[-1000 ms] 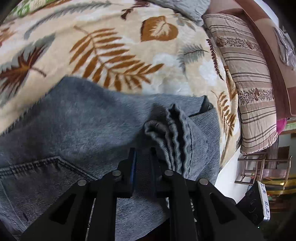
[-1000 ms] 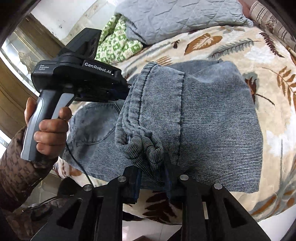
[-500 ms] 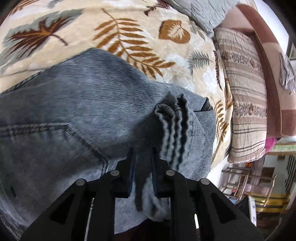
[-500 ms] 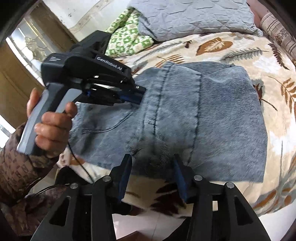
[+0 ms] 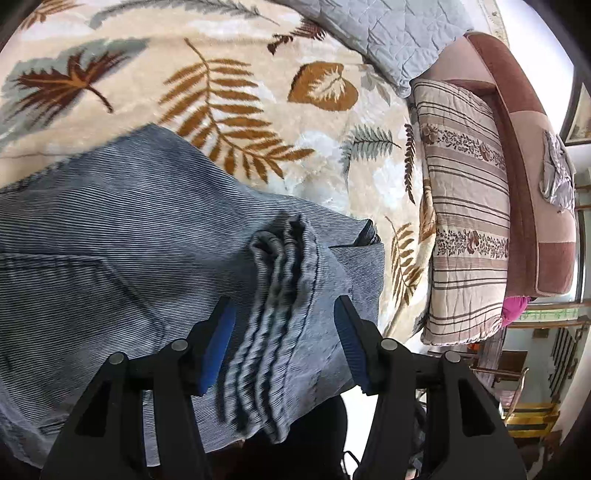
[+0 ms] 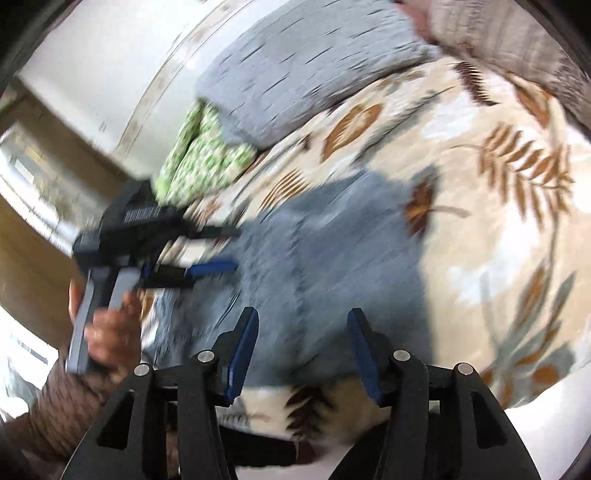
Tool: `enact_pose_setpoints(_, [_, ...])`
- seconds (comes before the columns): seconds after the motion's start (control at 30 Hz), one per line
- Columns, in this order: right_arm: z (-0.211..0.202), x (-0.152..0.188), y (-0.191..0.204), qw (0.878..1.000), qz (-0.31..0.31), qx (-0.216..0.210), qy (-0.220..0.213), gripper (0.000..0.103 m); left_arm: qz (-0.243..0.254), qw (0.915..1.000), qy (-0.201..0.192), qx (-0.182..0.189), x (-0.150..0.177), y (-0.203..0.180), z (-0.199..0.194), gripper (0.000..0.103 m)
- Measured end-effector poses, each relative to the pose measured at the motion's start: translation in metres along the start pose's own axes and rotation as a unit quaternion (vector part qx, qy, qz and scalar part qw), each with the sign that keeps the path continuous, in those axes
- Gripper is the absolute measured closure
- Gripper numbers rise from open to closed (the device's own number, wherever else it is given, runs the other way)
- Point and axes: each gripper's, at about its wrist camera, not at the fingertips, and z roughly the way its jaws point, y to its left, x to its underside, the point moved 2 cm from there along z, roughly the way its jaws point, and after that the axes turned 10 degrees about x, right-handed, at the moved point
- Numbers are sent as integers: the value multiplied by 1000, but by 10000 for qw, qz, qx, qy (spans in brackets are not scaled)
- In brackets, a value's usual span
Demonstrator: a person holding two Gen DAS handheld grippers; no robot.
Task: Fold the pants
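Pants [image 5: 122,258] folded on leaf-print blanket [image 5: 258,74], left gripper [image 5: 282,314] spread wide over bunched hem, right gripper [image 6: 301,328] spread wide above them, holding nothing.

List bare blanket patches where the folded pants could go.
Free: the blanket stretch beyond the pants, up to the grey quilt; and a narrower strip between the pants and the striped pillow. Crowded: the near bed edge, where the pants lie under both open grippers, left gripper and right gripper.

Grey denim pants [image 5: 122,266] folded flat on bed (hem bunched).
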Motion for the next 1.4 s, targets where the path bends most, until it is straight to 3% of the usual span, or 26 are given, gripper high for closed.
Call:
enact_pose_setpoints(0.2, [19, -46, -41, 9982, 599, 45, -83, 50, -13, 9999, 107, -29, -1, -1, 13, 49])
enact_pose_setpoints(0.43, [56, -72, -60, 9960, 893, -8, 71, 53, -152, 9998, 99, -94, -6, -1, 28, 48])
enact_pose_setpoints(0.47, [62, -73, -59, 9962, 851, -72, 154, 65, -137, 9998, 70, -128, -5, -2, 29, 49])
enact_pose_setpoints(0.5, [67, -74, -55, 9966, 774, -134, 240, 86, -117, 9998, 41, -176, -4, -3, 28, 50])
enact_pose_setpoints(0.53, [69, -75, -50, 9973, 664, -135, 289, 87, -76, 9998, 8, -202, -1, -4, 26, 60])
enact_pose_setpoints(0.57, [66, -77, -42, 9984, 491, -163, 247, 87, 9, 9997, -36, -255, 3, -5, 23, 66])
enact_pose_setpoints(0.7, [53, -79, -14, 9995, -172, -268, -46, 87, 173, 9983, -285, -478, 13, 2, 13, 73])
enact_pose_setpoints(0.77, [60, -77, -10, 9992, -396, 12, 6, 87, 130, 9977, -291, -599, 14, 9, 16, 79])
enact_pose_setpoints(0.9, [74, -71, -21, 9985, -415, 346, 128, 84, 171, 9963, -273, -795, 16, 16, 24, 79])
enact_pose_setpoints(0.97, [77, -69, -28, 9981, -387, 445, 194, 78, 163, 9966, -256, -760, 17, 16, 24, 79])
enact_pose_setpoints(1.13, [59, -74, -31, 9995, -164, 252, 57, 78, 132, 9984, -329, -448, 18, 11, 11, 79])
enact_pose_setpoints(1.23, [49, -75, -32, 9999, -60, 102, 28, 74, 198, 9983, -309, -463, 19, 7, 11, 77])
enact_pose_setpoints(1.4, [58, -73, -35, 9995, 9, 273, 171, 72, -48, 9997, -220, -130, 11, 8, 17, 58])
